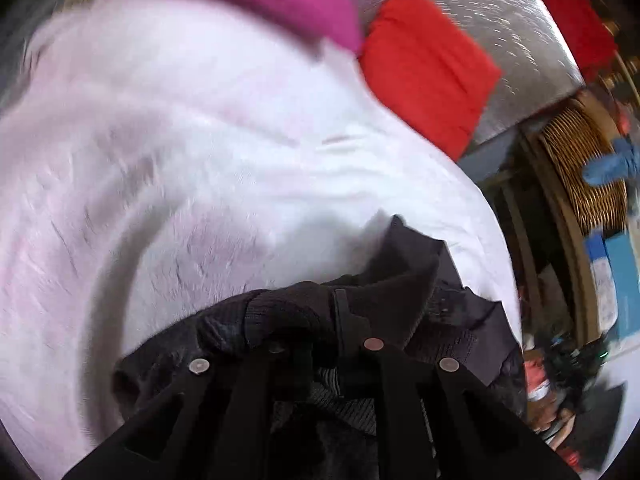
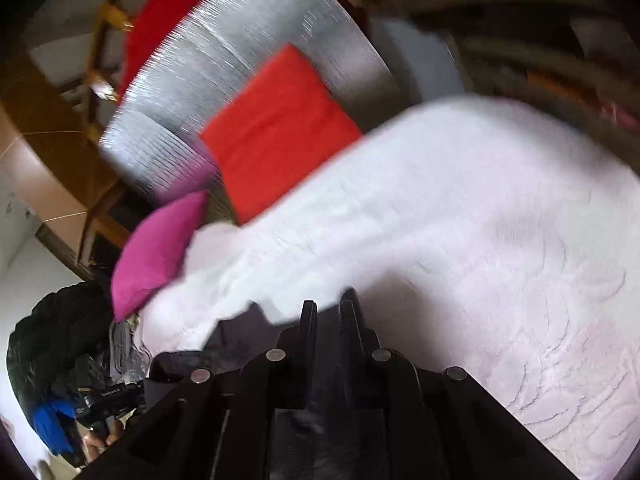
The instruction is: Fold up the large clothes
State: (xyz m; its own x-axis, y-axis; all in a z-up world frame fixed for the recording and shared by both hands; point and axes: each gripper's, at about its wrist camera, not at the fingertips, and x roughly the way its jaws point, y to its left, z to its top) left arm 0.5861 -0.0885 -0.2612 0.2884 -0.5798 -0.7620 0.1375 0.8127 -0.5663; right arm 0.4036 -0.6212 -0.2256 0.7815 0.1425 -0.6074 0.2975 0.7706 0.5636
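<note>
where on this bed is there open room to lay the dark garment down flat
The pale pink bedspread lies bare across its wide middle, bordered by the red cushion and magenta cushion at one end. That end is crowded. The near edge is taken too: the dark garment bunches in the left tool, and the right tool sits there.

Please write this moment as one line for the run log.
step: folding dark garment | left gripper: shut on garment | right gripper: nearly shut, grip unclear | surface: white bedspread | views blurred
</note>
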